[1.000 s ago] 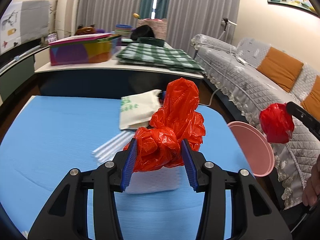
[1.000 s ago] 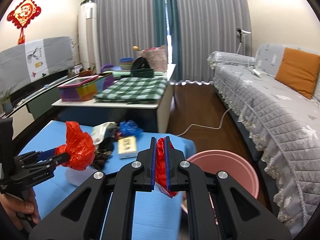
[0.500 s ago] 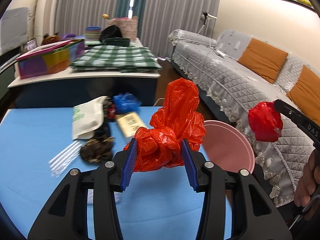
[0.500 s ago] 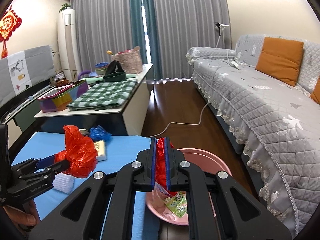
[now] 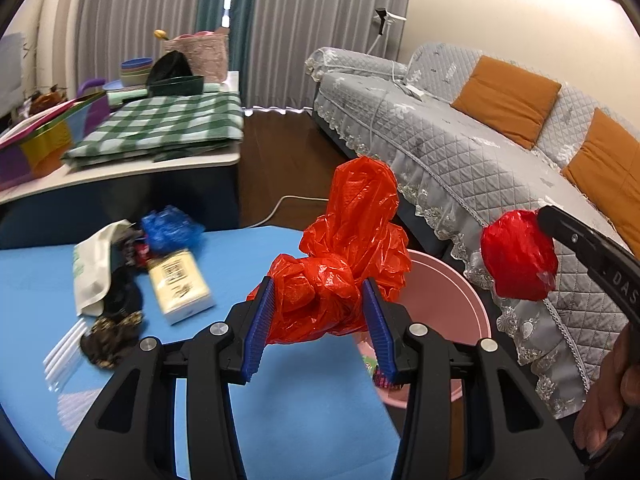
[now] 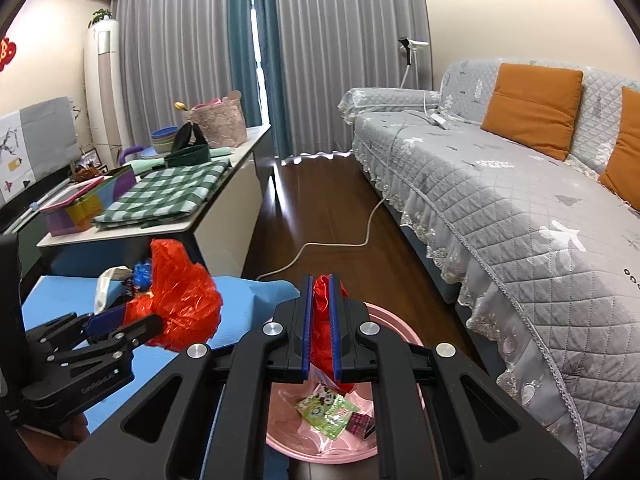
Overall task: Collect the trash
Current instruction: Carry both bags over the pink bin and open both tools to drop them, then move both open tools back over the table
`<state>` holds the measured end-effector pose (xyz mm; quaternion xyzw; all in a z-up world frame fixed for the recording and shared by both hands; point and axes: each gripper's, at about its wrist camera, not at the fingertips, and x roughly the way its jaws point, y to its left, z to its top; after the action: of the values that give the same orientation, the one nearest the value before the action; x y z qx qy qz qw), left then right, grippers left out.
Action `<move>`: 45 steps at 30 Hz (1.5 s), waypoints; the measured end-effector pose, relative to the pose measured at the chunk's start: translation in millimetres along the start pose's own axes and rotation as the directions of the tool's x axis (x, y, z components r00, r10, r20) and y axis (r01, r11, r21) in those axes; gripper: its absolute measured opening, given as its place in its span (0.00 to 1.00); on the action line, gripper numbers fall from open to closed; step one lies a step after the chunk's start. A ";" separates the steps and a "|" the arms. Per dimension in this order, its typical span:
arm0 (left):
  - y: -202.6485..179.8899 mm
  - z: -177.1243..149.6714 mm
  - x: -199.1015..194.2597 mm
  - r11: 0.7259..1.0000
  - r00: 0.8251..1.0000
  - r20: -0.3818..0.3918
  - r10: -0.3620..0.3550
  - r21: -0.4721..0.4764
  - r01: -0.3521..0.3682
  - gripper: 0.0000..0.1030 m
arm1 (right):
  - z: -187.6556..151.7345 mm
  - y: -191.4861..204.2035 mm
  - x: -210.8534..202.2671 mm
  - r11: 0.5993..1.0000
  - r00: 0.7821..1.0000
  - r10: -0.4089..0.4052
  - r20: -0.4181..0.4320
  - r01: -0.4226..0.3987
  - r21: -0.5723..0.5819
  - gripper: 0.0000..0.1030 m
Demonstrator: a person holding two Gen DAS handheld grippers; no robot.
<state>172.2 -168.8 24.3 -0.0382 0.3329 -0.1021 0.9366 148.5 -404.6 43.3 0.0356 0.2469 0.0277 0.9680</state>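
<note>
Two red bags: the left gripper's (image 5: 320,324) fingers clamp a crumpled one (image 5: 344,264) over the blue bench's (image 5: 304,420) edge; the right gripper's (image 6: 321,332) fingers pinch another (image 6: 323,320) above the pink bin (image 6: 400,328) beside the bench. Only the right wrist view shows wrappers (image 6: 326,416) inside the bin.

left wrist: looks forward and down along its fingers, close above the blue counter (image 5: 60,280) | right wrist: same facing, over the pink bin (image 6: 396,326), perhaps a little further right | shared: bin, sofa (image 6: 500,184), counter edge, each other's hand-held gripper
</note>
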 end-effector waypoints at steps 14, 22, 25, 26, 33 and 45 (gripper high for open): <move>-44.0 4.2 46.5 0.998 0.998 -0.048 -0.038 0.043 0.040 0.43 | -6.4 -30.0 23.1 0.998 0.998 -0.048 -0.031 0.049 0.044 0.08; -53.7 3.2 56.9 0.997 0.996 -0.065 -0.055 0.049 0.058 0.43 | -9.9 -35.9 28.6 0.997 0.997 -0.058 -0.047 0.061 0.054 0.08; -55.5 3.4 58.7 0.996 0.995 -0.073 -0.069 0.053 0.073 0.45 | -11.2 -37.4 32.1 0.996 0.996 -0.059 -0.065 0.063 0.060 0.10; -55.5 3.8 58.9 0.996 0.994 -0.077 -0.072 0.053 0.076 0.47 | -11.6 -37.9 33.3 0.996 0.996 -0.057 -0.071 0.061 0.060 0.12; -49.7 4.1 51.1 0.997 0.996 -0.069 -0.055 0.041 0.058 0.50 | -10.5 -38.9 27.6 0.993 0.994 -0.092 -0.051 0.095 0.068 0.56; -9.2 -4.1 15.4 1.000 0.999 -0.049 -0.002 0.014 0.002 0.53 | -8.1 -18.1 10.2 0.996 0.994 -0.084 0.064 0.082 0.034 0.56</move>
<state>179.8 -181.1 13.0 -0.0296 0.3549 -0.1063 0.9284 154.2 -421.4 29.9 0.0412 0.2168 -0.0173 0.9752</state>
